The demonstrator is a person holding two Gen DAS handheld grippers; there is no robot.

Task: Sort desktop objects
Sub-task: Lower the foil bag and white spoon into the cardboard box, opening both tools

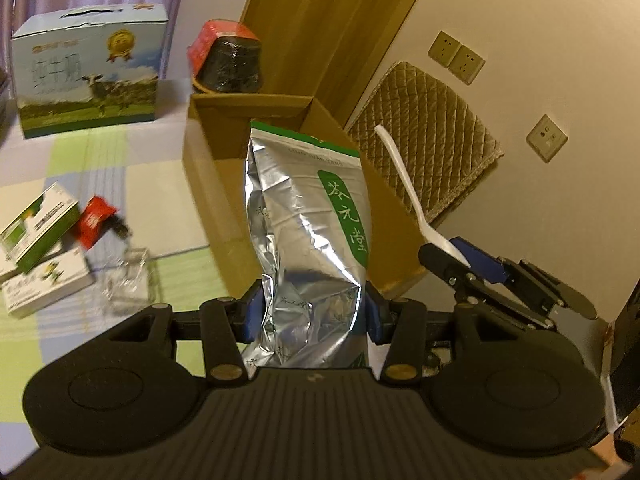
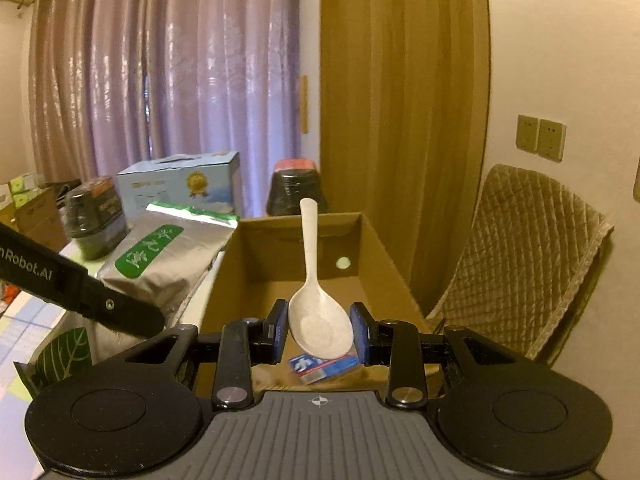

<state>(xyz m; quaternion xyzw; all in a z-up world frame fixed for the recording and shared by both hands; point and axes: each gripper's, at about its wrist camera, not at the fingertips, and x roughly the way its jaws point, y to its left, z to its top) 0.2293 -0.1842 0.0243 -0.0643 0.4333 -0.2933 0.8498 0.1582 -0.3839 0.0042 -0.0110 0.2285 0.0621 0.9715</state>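
Fingers left (image 1: 314, 312) clamped silver tea bag (image 1: 308, 240) | fingers right (image 2: 320, 330) pinched white spoon (image 2: 318, 312) bowl | cardboard box (image 2: 280, 280) at 12 o'clock, open.

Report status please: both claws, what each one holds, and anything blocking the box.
Left claw shut on silver tea pouch. Right claw shut on white spoon, above open cardboard box. Small blue-white carton in box. Nothing blocking.

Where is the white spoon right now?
The white spoon is clamped by its bowl in the right gripper, handle up, above the open cardboard box, right of the foil bag.
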